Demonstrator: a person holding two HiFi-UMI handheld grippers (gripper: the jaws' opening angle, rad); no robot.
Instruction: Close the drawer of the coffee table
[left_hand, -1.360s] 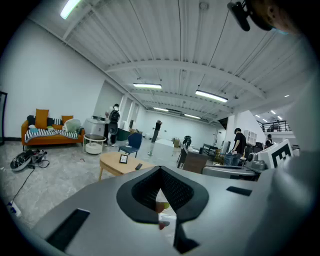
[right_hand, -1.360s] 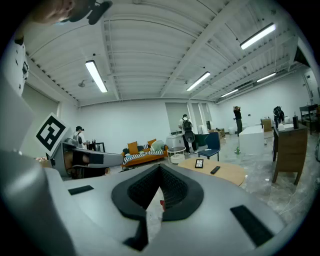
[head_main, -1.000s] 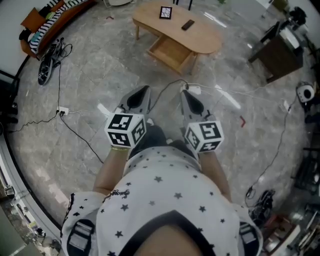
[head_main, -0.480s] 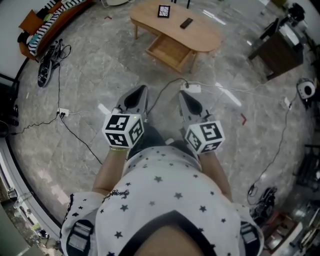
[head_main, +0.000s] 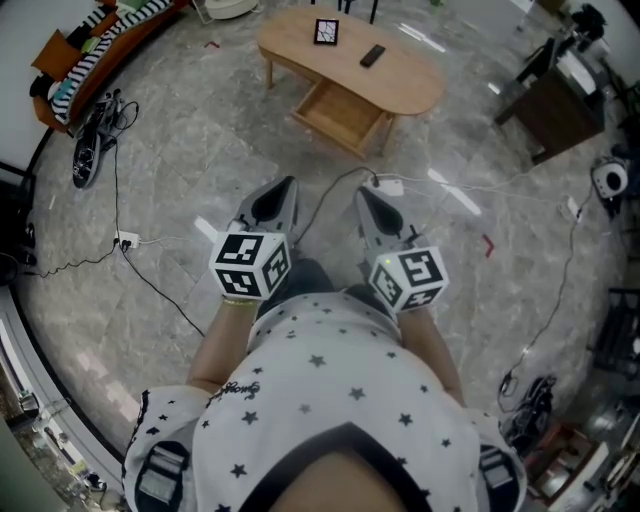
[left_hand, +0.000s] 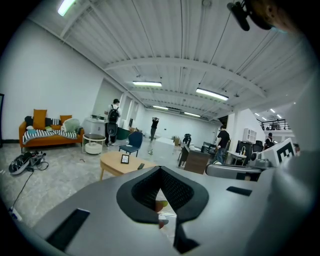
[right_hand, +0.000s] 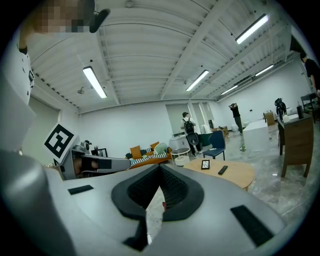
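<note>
Jutting toward the person, drawer sits crosswise to long coffee table.

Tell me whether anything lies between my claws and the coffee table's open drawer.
A white power strip and its cable lie on the floor between the left claw, the right claw and the open drawer. Nothing else blocks the way.
</note>
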